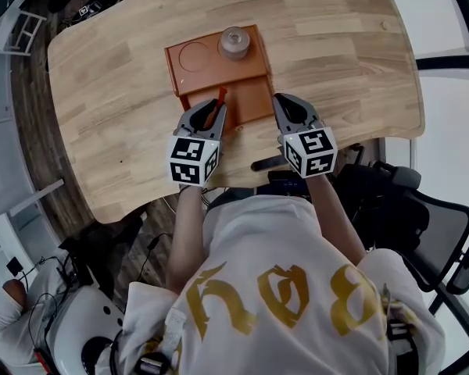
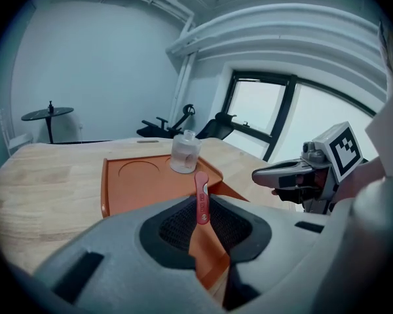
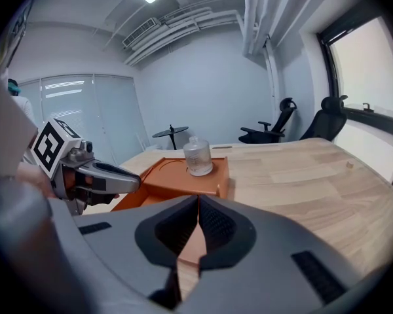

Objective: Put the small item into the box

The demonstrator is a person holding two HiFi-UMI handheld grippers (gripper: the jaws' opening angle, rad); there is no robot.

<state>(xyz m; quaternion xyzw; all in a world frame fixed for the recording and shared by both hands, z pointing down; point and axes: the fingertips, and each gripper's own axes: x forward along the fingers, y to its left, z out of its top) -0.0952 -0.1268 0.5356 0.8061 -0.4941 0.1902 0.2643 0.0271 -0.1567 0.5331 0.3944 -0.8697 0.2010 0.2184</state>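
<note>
Red and slim, the small item (image 2: 201, 198) stands pinched between the left gripper's (image 1: 210, 114) fingers, its top poking past their tips at the near edge of the orange box (image 1: 180, 73). The carry looks nearly done. Next, I judge, comes a short reach over the open compartment just beyond the fingertips, then a release. Farther ahead a glass bottle (image 1: 234, 42) fills one round recess; the other is bare. The right gripper (image 1: 286, 109) is clenched on nothing.
</note>
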